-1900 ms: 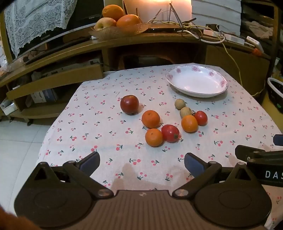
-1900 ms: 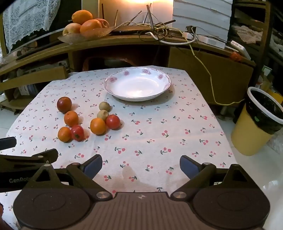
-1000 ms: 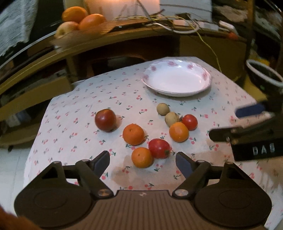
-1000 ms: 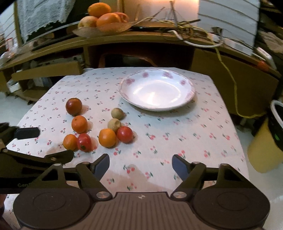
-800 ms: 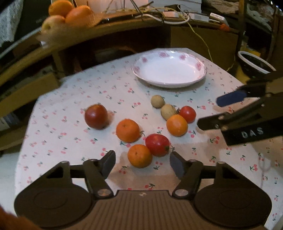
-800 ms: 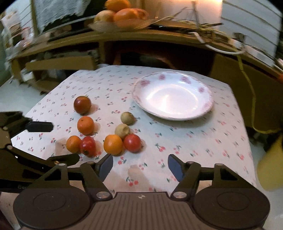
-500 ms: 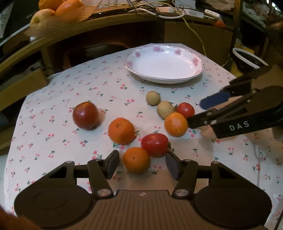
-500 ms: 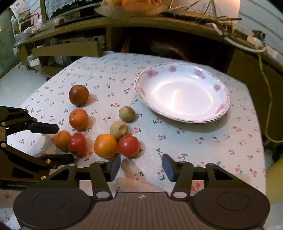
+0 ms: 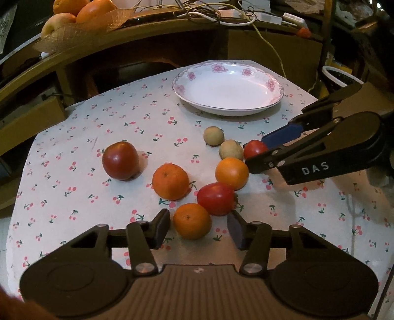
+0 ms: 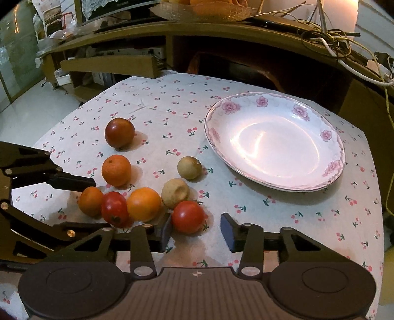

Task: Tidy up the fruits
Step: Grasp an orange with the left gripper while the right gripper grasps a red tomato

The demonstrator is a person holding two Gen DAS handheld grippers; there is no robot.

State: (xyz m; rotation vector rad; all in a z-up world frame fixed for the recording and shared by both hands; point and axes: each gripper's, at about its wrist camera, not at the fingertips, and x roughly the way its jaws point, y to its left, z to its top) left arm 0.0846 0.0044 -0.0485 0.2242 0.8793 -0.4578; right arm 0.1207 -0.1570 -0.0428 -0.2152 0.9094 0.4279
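Observation:
On the cherry-print cloth [image 9: 73, 197] lies a cluster of fruit. My left gripper [image 9: 198, 230] has its jaws closing around the nearest orange [image 9: 192, 221], and gaps still show on both sides. Behind that orange sit a red tomato [image 9: 216, 198], two more oranges [image 9: 170, 181] [image 9: 232, 173], two small tan fruits [image 9: 213, 135] and a dark red apple [image 9: 120, 160]. My right gripper [image 10: 195, 231] is closing around a small red tomato [image 10: 188, 216], and its pads are not pressing on it. The white flowered plate [image 10: 330, 172] stands empty at the back right.
A wooden shelf unit [image 9: 123, 32] runs behind the table and carries a basket of fruit [image 9: 73, 17] and tangled cables [image 10: 332, 41]. A bin [image 9: 339, 76] stands off the table's right side. The floor [image 10: 32, 108] drops away at the left.
Both grippers came forward and down to the fruit cluster and their jaws narrowed. The left now brackets the nearest orange, and the right brackets the small tomato.

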